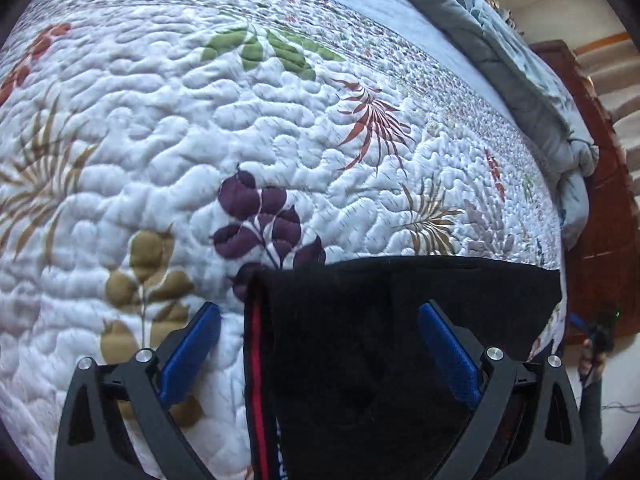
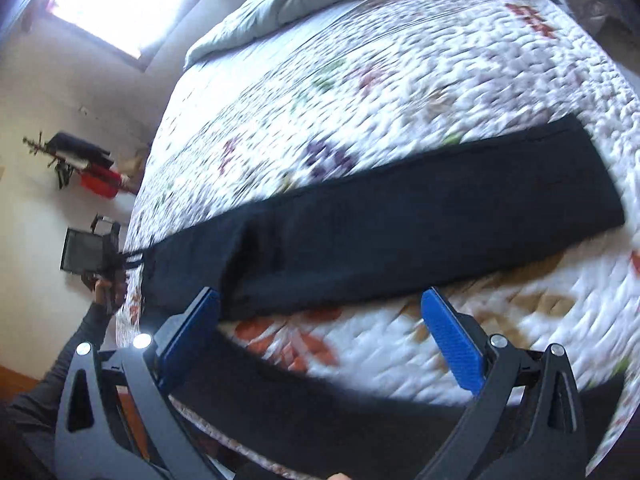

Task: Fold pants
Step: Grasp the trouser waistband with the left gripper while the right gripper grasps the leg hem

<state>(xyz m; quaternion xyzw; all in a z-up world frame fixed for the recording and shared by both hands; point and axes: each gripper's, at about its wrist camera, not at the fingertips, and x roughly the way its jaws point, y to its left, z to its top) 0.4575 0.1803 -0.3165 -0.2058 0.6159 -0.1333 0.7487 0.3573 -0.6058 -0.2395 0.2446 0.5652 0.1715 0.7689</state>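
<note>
pants (image 2: pixel 384 224) – black, laid long across the quilt (image 2: pixel 400 80) | left gripper (image 1: pixel 320 344) – fingers apart, astride the red-striped waistband end | right gripper (image 2: pixel 320 340) – fingers apart above the pants' near edge, holding nothing

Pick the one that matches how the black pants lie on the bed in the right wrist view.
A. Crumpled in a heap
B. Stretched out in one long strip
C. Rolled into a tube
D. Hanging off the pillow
B: the pants lie flat and long across the quilt.
</note>
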